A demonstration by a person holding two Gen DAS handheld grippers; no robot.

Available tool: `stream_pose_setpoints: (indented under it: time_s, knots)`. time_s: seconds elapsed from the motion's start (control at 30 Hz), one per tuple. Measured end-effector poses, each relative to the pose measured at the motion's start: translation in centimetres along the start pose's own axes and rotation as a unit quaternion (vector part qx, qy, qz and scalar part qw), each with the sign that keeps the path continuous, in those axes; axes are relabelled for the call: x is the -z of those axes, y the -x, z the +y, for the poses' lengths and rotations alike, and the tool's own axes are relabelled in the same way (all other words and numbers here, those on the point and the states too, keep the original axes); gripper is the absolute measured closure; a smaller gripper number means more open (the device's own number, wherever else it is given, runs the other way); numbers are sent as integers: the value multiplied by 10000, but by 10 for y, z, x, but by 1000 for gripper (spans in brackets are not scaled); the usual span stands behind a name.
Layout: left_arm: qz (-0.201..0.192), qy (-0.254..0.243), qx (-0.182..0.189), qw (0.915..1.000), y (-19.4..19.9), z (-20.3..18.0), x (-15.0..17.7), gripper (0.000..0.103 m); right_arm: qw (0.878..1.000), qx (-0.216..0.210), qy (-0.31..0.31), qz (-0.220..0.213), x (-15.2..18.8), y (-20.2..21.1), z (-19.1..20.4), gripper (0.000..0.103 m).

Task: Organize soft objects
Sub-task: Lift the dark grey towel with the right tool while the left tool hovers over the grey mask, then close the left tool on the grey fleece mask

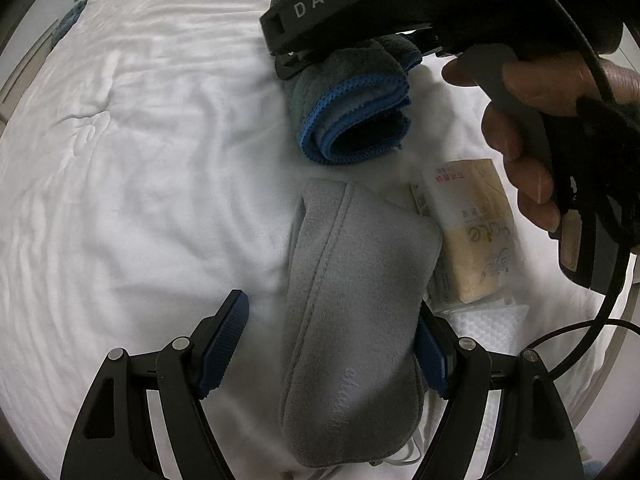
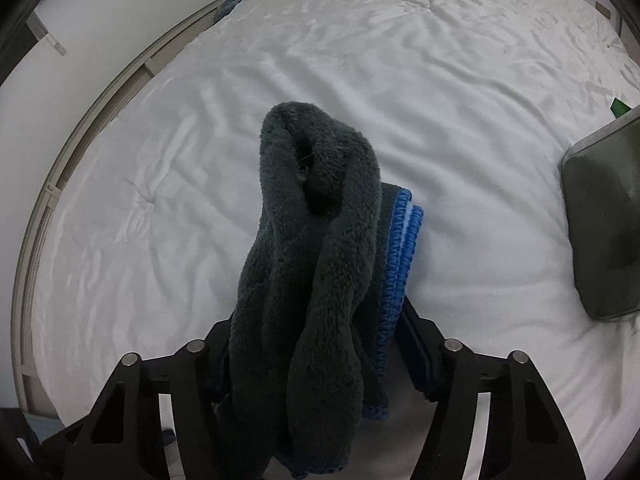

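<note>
A: Right gripper point(image 2: 316, 364)?

B: Clamped on the towel point(image 2: 312, 280), a dark grey one with blue edging. The towel fills the middle of the right view, bunched between both fingers and standing up past their tips, above the white bed point(image 2: 460, 120).

A: Left gripper point(image 1: 332, 344)?

B: Jaws apart, low in the left view. The grey pouch point(image 1: 352, 300) lies on the bed between them, against the right finger and clear of the left one. Nothing is gripped.

A: Beside it?

B: A tissue pack point(image 1: 476, 232), touching the pouch's right edge.
</note>
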State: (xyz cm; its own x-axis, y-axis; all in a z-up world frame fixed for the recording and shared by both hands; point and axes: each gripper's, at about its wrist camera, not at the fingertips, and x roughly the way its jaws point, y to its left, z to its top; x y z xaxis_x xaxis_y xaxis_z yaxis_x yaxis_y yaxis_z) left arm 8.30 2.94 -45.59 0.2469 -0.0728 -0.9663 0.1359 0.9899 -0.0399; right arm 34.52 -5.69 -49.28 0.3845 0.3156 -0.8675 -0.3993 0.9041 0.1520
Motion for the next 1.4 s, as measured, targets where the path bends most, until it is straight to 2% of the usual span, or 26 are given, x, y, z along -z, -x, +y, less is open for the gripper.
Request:
stream_pose_setpoints:
  time_s: [0.1, 0.17, 0.4, 0.73, 1.0, 1.4]
  knots:
    - [-4, 17, -20, 10000, 0, -3, 1, 30, 10000, 24, 83, -23, 0, 0, 2, 49]
    - [-2, 24, -33, 10000, -1, -3, 2, 30, 9998, 57, 192, -47, 1, 1, 4, 64]
    - [6, 35, -82, 10000, 0, -4, -2, 30, 9988, 75, 466, -134, 5, 11, 10, 75]
    - [-2, 75, -152, 9999, -3, -6, -5, 29, 9951, 308, 859, -390, 20, 44, 14, 76]
    - [-20, 104, -202, 9997, -4, -8, -6, 29, 9919, 490, 1045, -536, 45, 88, 4, 76]
    - [-29, 101, -263, 9996, -5, -11, -6, 29, 9927, 596, 1005, -293, 106, 140, -18, 76]
